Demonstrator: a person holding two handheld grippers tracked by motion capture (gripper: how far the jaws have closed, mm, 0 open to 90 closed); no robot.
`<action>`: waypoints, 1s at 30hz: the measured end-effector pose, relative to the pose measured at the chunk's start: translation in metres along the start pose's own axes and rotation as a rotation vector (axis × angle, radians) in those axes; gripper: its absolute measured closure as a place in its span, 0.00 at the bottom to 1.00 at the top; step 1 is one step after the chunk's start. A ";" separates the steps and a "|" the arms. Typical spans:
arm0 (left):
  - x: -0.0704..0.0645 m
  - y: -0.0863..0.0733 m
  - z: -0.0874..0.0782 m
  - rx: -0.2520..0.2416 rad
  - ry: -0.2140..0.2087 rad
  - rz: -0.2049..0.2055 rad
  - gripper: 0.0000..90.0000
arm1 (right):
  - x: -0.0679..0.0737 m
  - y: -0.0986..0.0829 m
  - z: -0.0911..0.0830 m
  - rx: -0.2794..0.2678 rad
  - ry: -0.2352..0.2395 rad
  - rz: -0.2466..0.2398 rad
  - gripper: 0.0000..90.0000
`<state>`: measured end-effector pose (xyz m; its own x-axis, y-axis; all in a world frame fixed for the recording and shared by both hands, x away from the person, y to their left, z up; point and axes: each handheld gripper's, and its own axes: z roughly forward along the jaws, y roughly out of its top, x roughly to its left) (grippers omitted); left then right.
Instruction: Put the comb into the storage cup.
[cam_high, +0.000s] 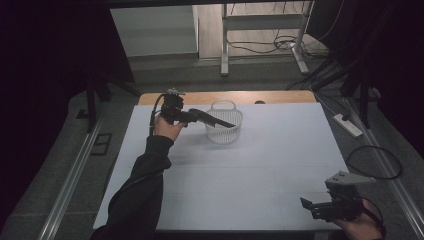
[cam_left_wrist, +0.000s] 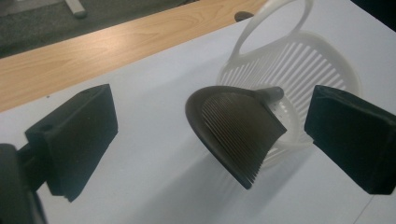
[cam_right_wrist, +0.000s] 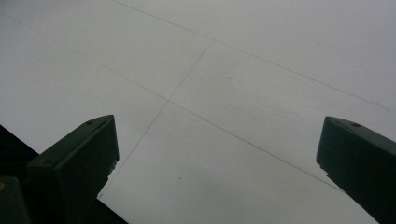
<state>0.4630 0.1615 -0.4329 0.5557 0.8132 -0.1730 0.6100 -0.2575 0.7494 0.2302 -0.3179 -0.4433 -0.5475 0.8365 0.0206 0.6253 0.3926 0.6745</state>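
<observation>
Over on the left, the left hand-held gripper (cam_high: 212, 119) is up near the far edge of the tabletop (cam_high: 260, 165), reaching toward three o'clock at the white basket (cam_high: 224, 122). From above its jaws blur into one dark shape over the basket rim. The left gripper view settles it: jaws spread wide, gripping nothing, and between them a dark ribbed dustpan (cam_left_wrist: 233, 128) tilted against the basket (cam_left_wrist: 299, 70), its handle end poking in at the rim. That view also catches the wooden edge strip (cam_left_wrist: 93, 51) at eleven o'clock. Down at five o'clock, the right hand-held gripper (cam_high: 310, 205) hangs low with jaws wide apart; its own view looks onto bare white sheet (cam_right_wrist: 224, 93).
</observation>
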 end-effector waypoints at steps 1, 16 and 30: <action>-0.001 0.000 -0.002 -0.003 0.004 0.011 0.03 | 0.000 0.000 0.000 0.000 0.000 0.000 0.00; -0.007 -0.009 -0.022 -0.030 0.033 0.097 0.00 | 0.000 0.000 0.000 -0.005 -0.001 0.003 0.00; -0.010 -0.021 -0.032 -0.048 0.007 0.087 0.00 | 0.000 0.000 -0.001 -0.009 -0.002 0.010 0.00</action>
<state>0.4270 0.1753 -0.4265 0.6015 0.7923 -0.1020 0.5318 -0.3018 0.7913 0.2295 -0.3185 -0.4427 -0.5402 0.8411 0.0260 0.6258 0.3809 0.6807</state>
